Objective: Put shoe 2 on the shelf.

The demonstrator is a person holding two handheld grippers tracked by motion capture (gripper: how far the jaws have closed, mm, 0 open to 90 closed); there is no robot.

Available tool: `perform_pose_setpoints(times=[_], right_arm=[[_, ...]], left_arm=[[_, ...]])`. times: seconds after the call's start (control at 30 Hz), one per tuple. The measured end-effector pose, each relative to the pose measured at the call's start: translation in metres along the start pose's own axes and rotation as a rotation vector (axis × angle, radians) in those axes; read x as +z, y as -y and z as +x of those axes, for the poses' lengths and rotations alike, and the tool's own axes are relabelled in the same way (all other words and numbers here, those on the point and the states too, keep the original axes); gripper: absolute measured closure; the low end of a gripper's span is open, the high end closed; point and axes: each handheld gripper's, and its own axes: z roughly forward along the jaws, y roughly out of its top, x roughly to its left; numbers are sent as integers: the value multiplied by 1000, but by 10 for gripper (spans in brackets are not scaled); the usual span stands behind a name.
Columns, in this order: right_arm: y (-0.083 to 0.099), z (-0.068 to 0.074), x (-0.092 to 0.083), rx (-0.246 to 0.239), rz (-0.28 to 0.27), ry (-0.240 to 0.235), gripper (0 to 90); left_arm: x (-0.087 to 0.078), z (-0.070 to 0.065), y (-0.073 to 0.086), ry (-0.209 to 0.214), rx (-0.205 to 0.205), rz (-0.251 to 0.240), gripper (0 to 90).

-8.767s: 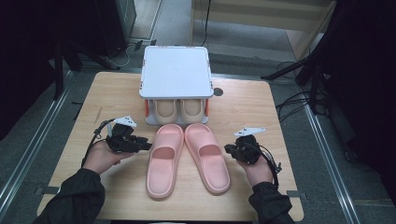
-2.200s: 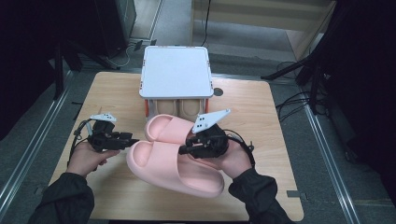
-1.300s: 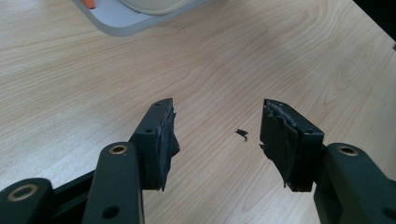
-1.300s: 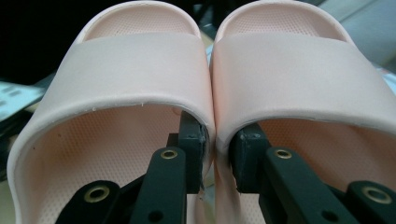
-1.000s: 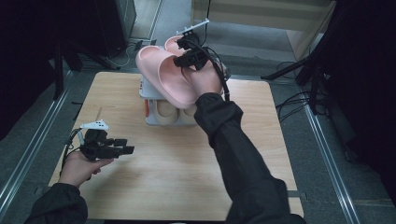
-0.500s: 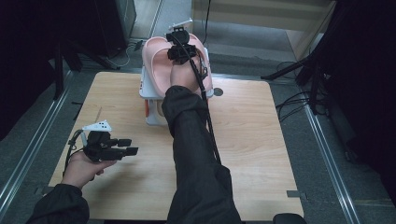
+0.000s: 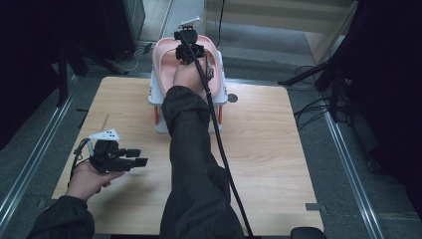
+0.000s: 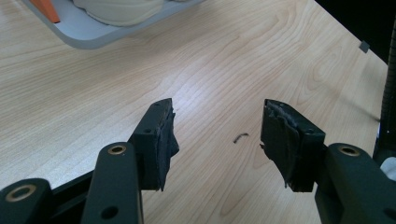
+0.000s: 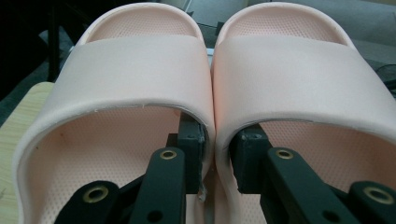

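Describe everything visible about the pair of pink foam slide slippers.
The pair of pink foam slide slippers looks soft and matte, with wide smooth straps and dimpled footbeds. They sit side by side, inner edges pressed together. The right gripper pinches those two inner walls, one jaw inside each slipper under its strap. In the high view they are held atop the white shoe rack at the table's far edge.

two pink slippers [image 9: 140,65], two grippers [image 7: 119,157]
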Motion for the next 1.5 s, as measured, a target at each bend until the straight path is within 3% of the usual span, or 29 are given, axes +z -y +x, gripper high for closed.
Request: perform_pose_setpoints(times=[0.23,0.4,0.5,0.83,1.07,1.13,1.5], right_arm=[[5,2,10,15,18,45,763],[7,-5,11,32,12,38,748],[8,-5,11,18,11,31,719],[16,-16,12,13,-4,-44,585],[24,-18,10,-56,-2,-105,472],[29,-17,8,-95,-2,-96,471],[45,-27,-5,-113,-28,-161,466]], left_arm=[[-1,2,0,-2,1,1,439],[-1,1,1,-4,3,6,438],[0,1,1,-5,-1,9,438],[0,4,0,-14,-9,14,431],[3,3,0,-26,-10,29,418],[4,3,0,-28,-6,29,418],[8,4,-2,-32,-4,47,418]])
